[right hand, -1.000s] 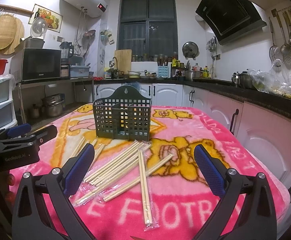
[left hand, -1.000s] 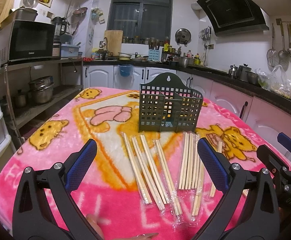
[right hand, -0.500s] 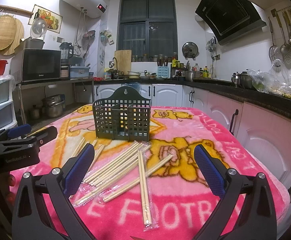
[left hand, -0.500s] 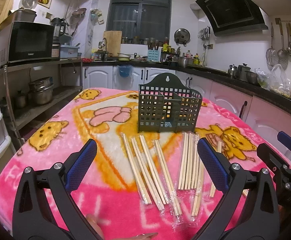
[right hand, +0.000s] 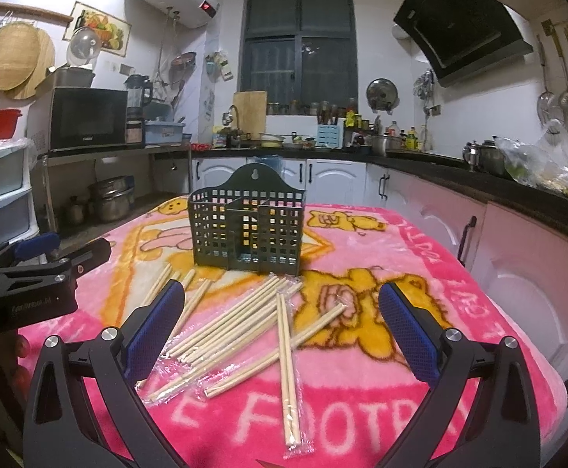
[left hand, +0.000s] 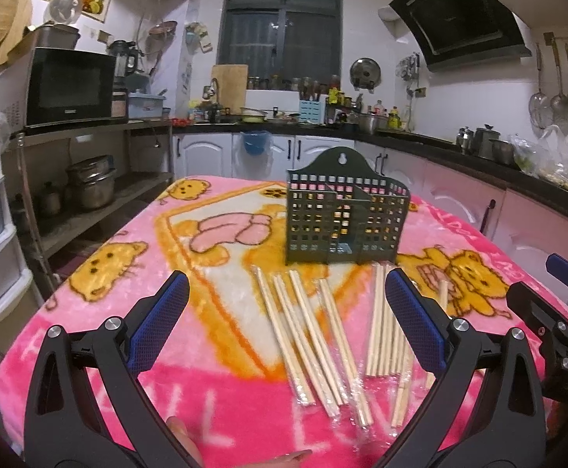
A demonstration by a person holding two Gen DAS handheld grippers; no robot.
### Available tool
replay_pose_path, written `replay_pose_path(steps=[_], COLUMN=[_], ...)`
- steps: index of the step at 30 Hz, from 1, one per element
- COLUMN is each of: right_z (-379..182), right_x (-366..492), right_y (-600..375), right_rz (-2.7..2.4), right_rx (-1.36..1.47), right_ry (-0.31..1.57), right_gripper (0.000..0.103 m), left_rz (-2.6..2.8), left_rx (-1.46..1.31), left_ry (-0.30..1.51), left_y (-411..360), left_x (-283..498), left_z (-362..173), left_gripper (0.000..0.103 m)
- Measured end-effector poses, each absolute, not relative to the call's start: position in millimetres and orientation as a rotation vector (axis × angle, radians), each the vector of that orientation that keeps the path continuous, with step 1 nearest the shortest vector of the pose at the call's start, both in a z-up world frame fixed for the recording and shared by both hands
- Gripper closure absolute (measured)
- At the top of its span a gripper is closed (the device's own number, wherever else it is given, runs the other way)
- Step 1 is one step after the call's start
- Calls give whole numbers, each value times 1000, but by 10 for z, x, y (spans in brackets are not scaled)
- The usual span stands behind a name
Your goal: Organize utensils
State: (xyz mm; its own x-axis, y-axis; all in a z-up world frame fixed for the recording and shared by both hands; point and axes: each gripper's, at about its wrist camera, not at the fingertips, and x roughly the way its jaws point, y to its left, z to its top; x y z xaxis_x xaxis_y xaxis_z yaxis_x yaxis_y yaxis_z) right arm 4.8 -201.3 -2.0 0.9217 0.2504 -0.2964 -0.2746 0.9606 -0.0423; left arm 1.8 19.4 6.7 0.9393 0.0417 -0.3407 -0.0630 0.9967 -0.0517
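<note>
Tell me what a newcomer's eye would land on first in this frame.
Probably the loud pink cartoon blanket covering the table, with the dark green lattice utensil holder standing upright at its middle. In front of the holder lie the wrapped wooden chopsticks, scattered and crossing one another. Both the left gripper and right gripper frame the scene with jaws wide open, holding nothing.

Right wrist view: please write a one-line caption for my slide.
Open right gripper above wrapped chopsticks scattered before an empty green utensil holder on a pink blanket.
</note>
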Motion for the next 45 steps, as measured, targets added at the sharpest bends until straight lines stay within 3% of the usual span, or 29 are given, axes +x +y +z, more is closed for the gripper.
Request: replay_pose_path(steps=[15, 31, 39, 42, 45], right_z=[149, 94, -146, -236, -292], right_x=[481, 1118, 1545, 1644, 1702], right_y=[-1798, -1763, -1772, -1734, -1697], right_rz=[370, 393, 410, 440, 457], right_rx=[-150, -146, -172, -187, -193], right_ry=[372, 556, 739, 784, 811], right_gripper=[6, 7, 36, 46, 49], left_rz=[58, 6, -20, -33, -56], left_rx=[-127, -146, -167, -178, -199], left_ry=[434, 634, 756, 800, 840], left_y=[525, 661, 759, 775, 801], left_x=[258, 1037, 1455, 1557, 1655], left_z=[111, 44, -135, -204, -277], left_gripper=[10, 10, 11, 19, 27])
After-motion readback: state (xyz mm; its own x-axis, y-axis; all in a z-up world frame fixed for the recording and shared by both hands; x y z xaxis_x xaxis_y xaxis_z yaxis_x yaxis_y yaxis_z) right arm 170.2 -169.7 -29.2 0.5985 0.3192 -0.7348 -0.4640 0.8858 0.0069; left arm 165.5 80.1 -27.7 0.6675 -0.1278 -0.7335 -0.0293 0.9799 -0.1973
